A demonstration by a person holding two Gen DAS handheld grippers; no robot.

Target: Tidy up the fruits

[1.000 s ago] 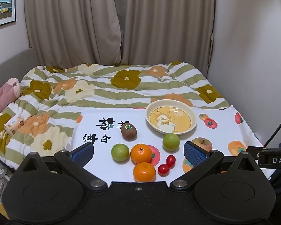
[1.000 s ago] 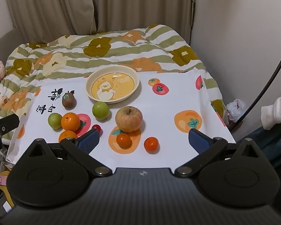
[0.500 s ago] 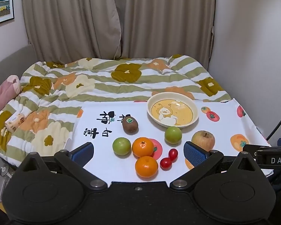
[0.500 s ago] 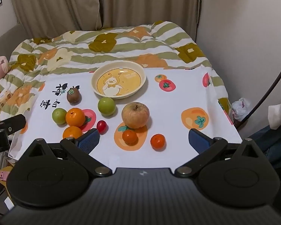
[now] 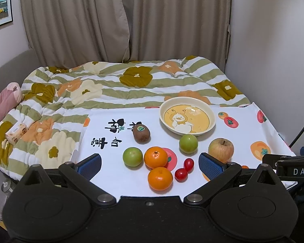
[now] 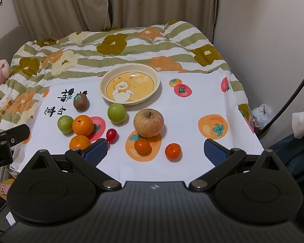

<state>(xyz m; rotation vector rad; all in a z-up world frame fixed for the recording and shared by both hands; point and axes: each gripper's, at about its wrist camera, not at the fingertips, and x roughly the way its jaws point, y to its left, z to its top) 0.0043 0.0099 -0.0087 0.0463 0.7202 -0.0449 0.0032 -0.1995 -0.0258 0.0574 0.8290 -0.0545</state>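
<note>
While both the left gripper [image 5: 150,162] and right gripper [image 6: 155,150] are hovering wide open and empty, the fruits are lying scattered near the empty plate [image 6: 129,69], probably waiting for collection.

Left tool [image 5: 150,163] and right tool [image 6: 155,151] gape, empty.

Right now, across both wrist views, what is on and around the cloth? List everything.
Bowl: 1, cream with duck print, empty, far middle of cloth.
Kiwi: 1, brown, left of bowl.
Green fruits: 2, near kiwi and bowl.
Oranges: 2, left front.
Cherry tomatoes: 2, red, beside oranges.
Apple: 1, reddish-yellow, centre.
Small tangerines: 2, front of apple.
Cloth: 1, white, fruit prints.
Quilt: 1, floral, behind.
Left gripper: open.
Right gripper: open.
</note>
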